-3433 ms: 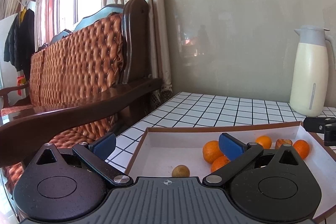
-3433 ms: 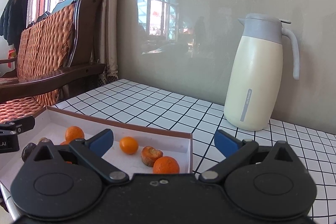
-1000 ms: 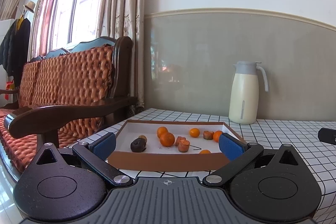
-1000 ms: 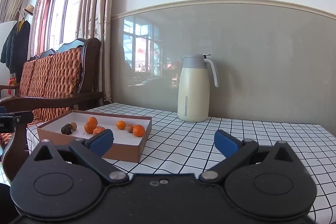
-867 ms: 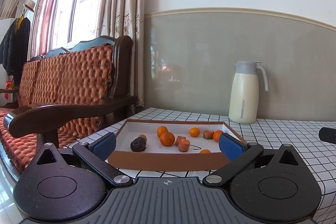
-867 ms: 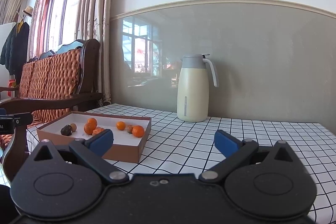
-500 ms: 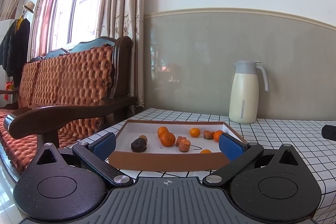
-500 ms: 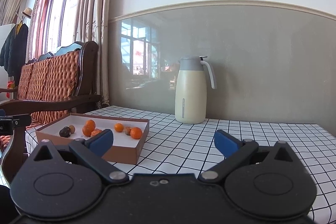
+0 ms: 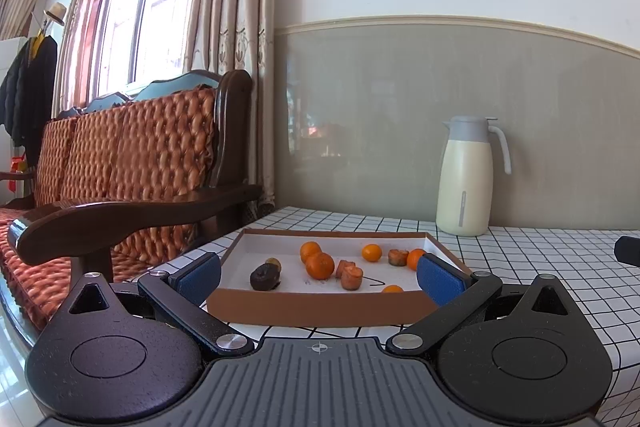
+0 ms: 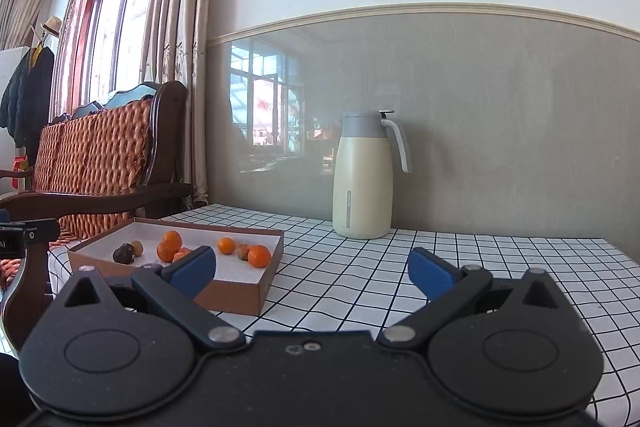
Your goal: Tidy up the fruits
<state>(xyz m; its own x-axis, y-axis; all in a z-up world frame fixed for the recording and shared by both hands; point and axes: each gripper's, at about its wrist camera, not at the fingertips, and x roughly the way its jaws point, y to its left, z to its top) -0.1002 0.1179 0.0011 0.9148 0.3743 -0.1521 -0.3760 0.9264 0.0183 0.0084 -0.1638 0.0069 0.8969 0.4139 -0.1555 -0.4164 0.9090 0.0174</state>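
Both grippers are hanging back from the fruit with jaws spread wide and gripping nothing: the left gripper [image 9: 319,273] is facing the shallow box [image 9: 316,309] at its 12 o'clock, the right gripper [image 10: 312,273] has it at 10 o'clock. All visible fruit is lying inside: oranges [image 9: 320,265], cut pieces [image 9: 351,277], a dark fruit [image 9: 265,277]. Judging by that, sorting looks finished or paused; any next move calls for reaching back over the near wall. The checked worktop [image 10: 460,267] is carrying a cream jug [image 10: 364,175] toward 1 o'clock; a wooden sofa [image 9: 132,163] and curtained window are sitting at 9 o'clock.
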